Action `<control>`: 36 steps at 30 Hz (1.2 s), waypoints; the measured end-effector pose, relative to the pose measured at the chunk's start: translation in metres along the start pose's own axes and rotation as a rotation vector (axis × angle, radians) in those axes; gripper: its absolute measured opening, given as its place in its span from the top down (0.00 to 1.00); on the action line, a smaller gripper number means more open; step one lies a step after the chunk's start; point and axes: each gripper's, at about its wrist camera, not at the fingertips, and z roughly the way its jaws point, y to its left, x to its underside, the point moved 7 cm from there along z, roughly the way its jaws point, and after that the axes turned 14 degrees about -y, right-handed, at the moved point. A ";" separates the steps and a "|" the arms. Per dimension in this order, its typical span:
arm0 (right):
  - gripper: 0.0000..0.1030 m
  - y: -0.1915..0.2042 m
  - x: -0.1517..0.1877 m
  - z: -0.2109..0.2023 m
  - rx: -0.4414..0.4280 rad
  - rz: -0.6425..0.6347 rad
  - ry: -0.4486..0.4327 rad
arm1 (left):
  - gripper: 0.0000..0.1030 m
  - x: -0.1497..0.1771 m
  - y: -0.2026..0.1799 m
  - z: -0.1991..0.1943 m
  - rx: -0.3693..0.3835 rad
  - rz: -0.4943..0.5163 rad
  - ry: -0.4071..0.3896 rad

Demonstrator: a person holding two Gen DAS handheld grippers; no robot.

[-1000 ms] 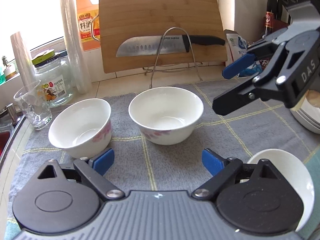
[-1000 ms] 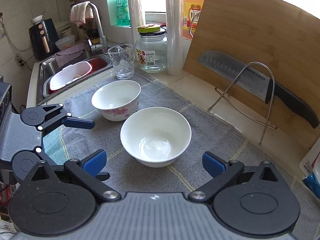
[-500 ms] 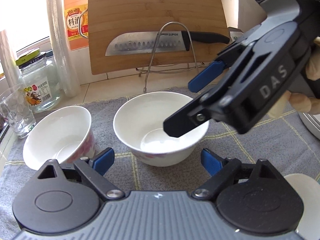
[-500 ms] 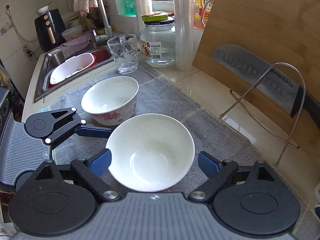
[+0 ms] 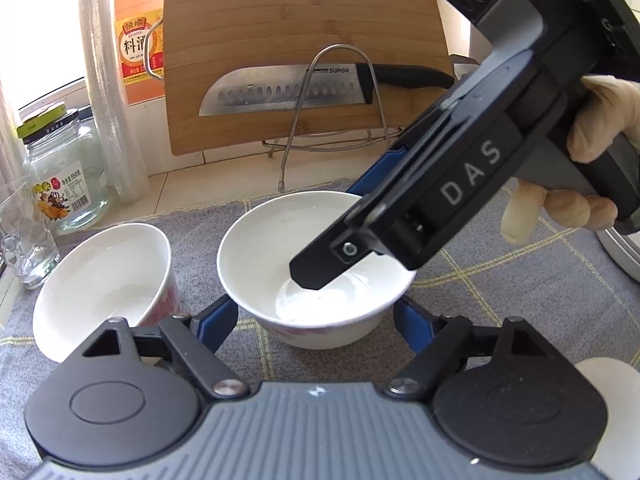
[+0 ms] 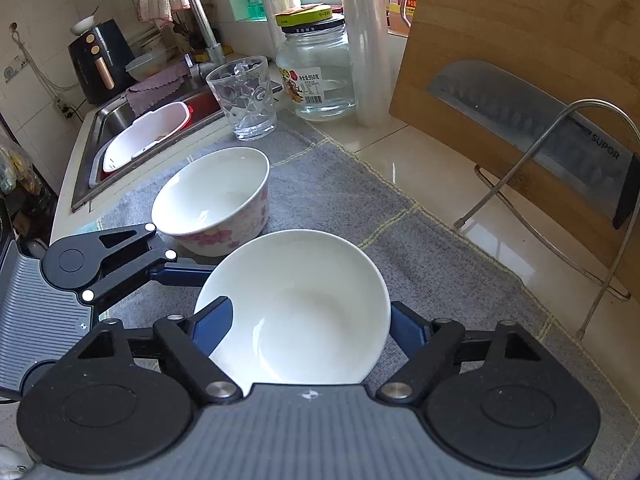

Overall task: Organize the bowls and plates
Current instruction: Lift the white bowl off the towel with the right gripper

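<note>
Bowl [image 5: 256, 256], white with a pink flower pattern low on its outside, stands upright on a grey checked cloth [image 5: 500, 280] in front of the cutting board [image 5: 304, 20], with both tools gathered on it. The left gripper [image 5: 316, 316] has one blue pad on each side of the bowl's lower wall. Its jaws have just been closing with the bowl between them, and the pads sit right against the wall, but I cannot tell whether they press on it. The right gripper [image 6: 308, 324], held by a pale gloved hand [image 5: 600, 128], comes in from the board's handle side. It straddles the bowl: one finger hangs inside the hollow and the other sits outside the rim on the board's side. Its jaws have also just been closing, yet they stand apart and clamp nothing.

A second flowered bowl [image 5: 100, 276] stands on the same cloth, in front of the board's blade-tip end, near the first but apart from it. A knife [image 5: 280, 94] lies flat against the board's face. Past the board's blade-tip edge stand an orange bottle [image 5: 136, 40], a lidded glass jar [image 5: 64, 172] and a clear tumbler [image 6: 244, 96] on the pale tabletop [image 6: 420, 160], and beyond them lies the sink [image 6: 100, 128]. Part of another white dish [image 5: 604, 372] shows at the cloth's edge farthest from the board.
</note>
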 end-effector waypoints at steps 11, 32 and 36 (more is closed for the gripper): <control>0.15 -0.006 -0.002 0.003 -0.037 0.082 0.010 | 0.19 0.000 -0.001 0.000 0.001 0.012 0.005; 0.15 0.018 -0.009 -0.038 -0.025 0.109 -0.025 | 0.19 -0.018 -0.025 -0.035 0.045 0.043 -0.006; 0.15 0.029 -0.008 -0.050 -0.016 0.110 -0.039 | 0.19 -0.020 -0.030 -0.046 0.058 0.057 -0.009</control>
